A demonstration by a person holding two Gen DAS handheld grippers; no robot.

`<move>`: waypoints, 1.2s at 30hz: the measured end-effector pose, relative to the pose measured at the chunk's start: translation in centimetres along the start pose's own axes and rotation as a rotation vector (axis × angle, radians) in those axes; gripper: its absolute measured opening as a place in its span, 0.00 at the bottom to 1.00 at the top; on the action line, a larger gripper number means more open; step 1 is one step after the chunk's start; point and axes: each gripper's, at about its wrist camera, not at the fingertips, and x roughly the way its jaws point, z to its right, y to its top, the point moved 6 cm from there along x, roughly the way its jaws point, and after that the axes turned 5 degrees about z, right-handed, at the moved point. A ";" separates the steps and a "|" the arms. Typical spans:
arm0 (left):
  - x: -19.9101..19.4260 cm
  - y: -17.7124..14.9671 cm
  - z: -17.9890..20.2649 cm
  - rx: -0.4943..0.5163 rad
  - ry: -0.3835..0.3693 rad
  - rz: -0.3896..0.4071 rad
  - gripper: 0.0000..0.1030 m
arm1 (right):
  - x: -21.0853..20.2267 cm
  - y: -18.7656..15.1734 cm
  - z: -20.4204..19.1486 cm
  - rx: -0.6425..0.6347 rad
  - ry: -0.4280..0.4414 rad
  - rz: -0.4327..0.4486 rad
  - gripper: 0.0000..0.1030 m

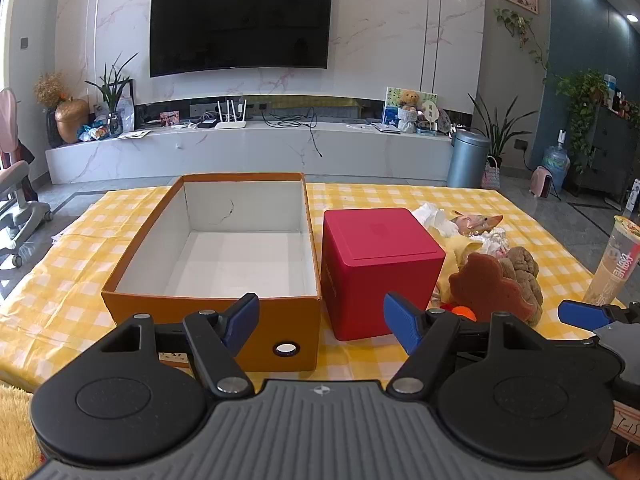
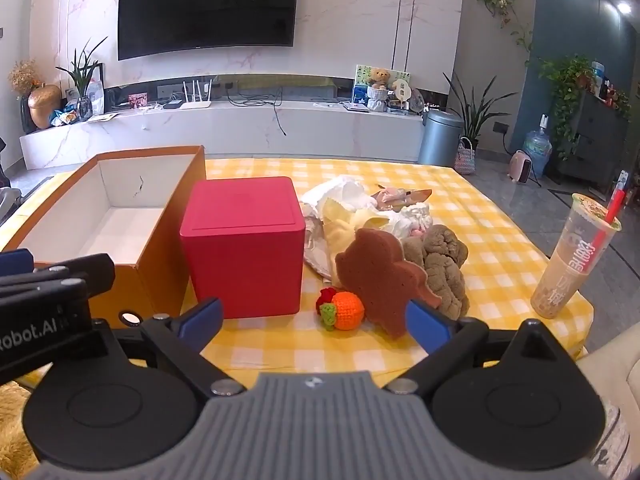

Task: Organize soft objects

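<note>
An empty orange cardboard box point(image 1: 132, 272) point(image 2: 176, 240) with a white inside stands on the yellow checked tablecloth. A closed red cube box point(image 1: 380, 268) point(image 2: 244, 244) sits right of it. Further right lies a heap of soft things: a brown bear-shaped sponge point(image 2: 384, 280) point(image 1: 484, 288), a tan knitted lump point(image 2: 444, 264) point(image 1: 524, 276), an orange crochet fruit point(image 2: 346, 310), yellow and white cloths point(image 2: 348, 212). My left gripper point(image 1: 322, 322) is open before the two boxes, holding nothing. My right gripper point(image 2: 316, 320) is open just short of the crochet fruit and sponge, holding nothing.
A plastic cup of milk tea with a red straw point(image 2: 572, 256) point(image 1: 612, 264) stands near the table's right edge. Behind the table run a low TV shelf point(image 1: 248, 148) and a metal bin point(image 1: 466, 158). A fluffy yellow rug point(image 1: 14, 428) lies at the lower left.
</note>
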 end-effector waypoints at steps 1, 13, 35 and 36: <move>0.0 0.0 0.1 0.000 0.003 0.001 0.81 | 0.0 0.0 0.0 -0.003 0.002 0.002 0.93; -0.1 -0.1 0.3 0.002 0.011 -0.009 0.81 | -0.1 0.2 0.0 -0.038 -0.014 0.014 0.93; 0.2 -0.9 0.7 -0.007 0.014 -0.030 0.81 | 0.1 -0.2 0.1 -0.043 -0.004 0.021 0.93; 0.3 -0.6 0.4 -0.008 0.014 -0.031 0.81 | 0.1 -0.2 0.1 -0.043 -0.004 0.020 0.93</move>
